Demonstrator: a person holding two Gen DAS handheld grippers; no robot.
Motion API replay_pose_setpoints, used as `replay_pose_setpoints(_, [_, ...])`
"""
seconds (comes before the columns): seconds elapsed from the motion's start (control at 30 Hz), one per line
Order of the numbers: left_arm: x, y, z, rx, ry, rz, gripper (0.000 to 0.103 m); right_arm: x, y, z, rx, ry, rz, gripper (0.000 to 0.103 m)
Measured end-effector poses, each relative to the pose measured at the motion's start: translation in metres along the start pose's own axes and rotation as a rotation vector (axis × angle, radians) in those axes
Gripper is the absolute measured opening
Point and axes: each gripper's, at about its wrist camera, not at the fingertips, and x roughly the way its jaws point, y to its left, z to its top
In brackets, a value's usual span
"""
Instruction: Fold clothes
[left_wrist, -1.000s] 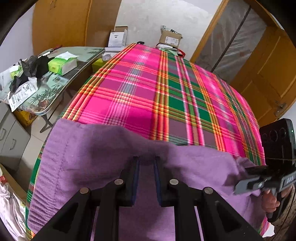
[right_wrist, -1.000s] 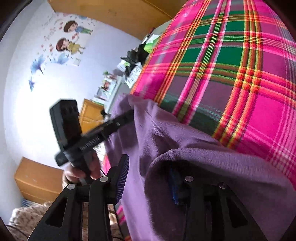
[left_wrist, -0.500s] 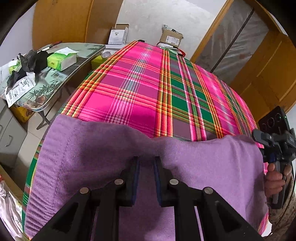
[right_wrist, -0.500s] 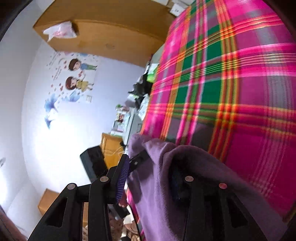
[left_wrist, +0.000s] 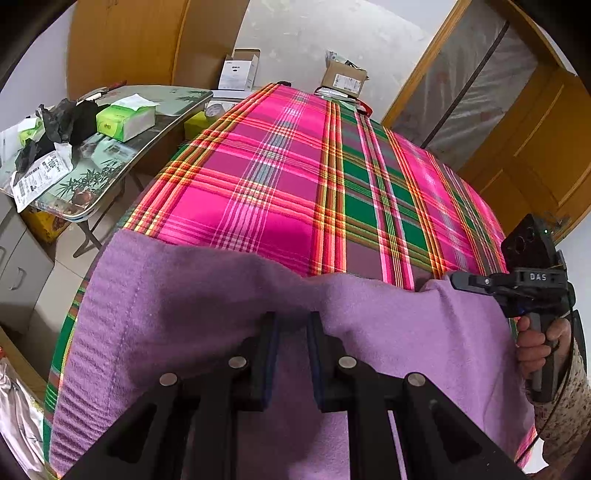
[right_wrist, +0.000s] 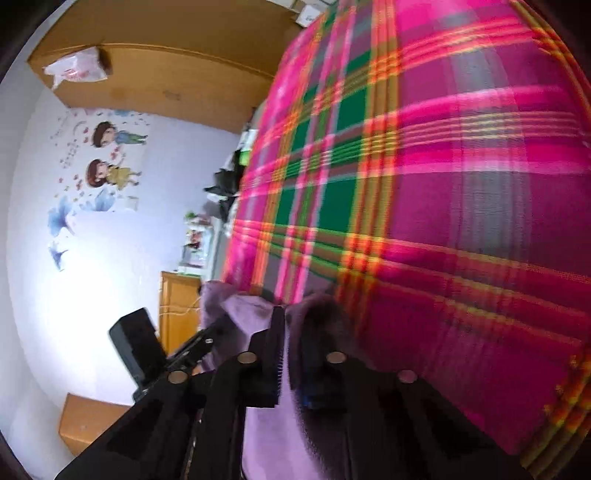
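A purple fleece garment (left_wrist: 177, 295) lies spread across the near end of a bed covered with a pink, green and orange plaid sheet (left_wrist: 295, 177). My left gripper (left_wrist: 291, 325) is shut on the garment's far edge near its middle. At that edge's right corner my right gripper (left_wrist: 458, 282) pinches the cloth, a hand holding its handle. In the right wrist view the right gripper (right_wrist: 286, 339) is shut on the purple garment (right_wrist: 251, 306), which drapes over one finger. The left gripper's body (right_wrist: 140, 347) shows at lower left there.
A folding table (left_wrist: 110, 162) with a tissue pack (left_wrist: 123, 120), black bags and papers stands left of the bed. Cardboard boxes (left_wrist: 341, 79) sit beyond the bed's far end. Wooden doors (left_wrist: 535, 147) are on the right, a grey cabinet (left_wrist: 18, 266) at far left.
The right gripper has closed on the garment's corner and pulled it out to the right. The far edge is now drawn flatter and wider across the bed. My left gripper stays clamped.
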Motion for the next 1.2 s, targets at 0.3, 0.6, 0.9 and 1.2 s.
replay_pose_setpoints(0.3, [0.001, 0.008, 0.007, -0.033, -0.025, 0.004, 0.016, -0.011, 0.001, -0.001, -0.084, -0.05, -0.078, 0.004])
replay_pose_setpoints(0.6, [0.002, 0.009, 0.01, -0.042, -0.027, 0.02, 0.016, -0.022, 0.013, -0.001, -0.263, -0.056, -0.268, 0.007])
replay_pose_setpoints(0.9, [-0.014, -0.011, 0.012, -0.023, -0.072, -0.052, 0.016, -0.086, 0.043, -0.048, -0.557, -0.127, -0.398, 0.022])
replay_pose_setpoints(1.2, [-0.013, -0.054, 0.003, 0.061, -0.04, -0.146, 0.016, -0.104, 0.028, -0.095, -0.666, -0.081, -0.508, 0.027])
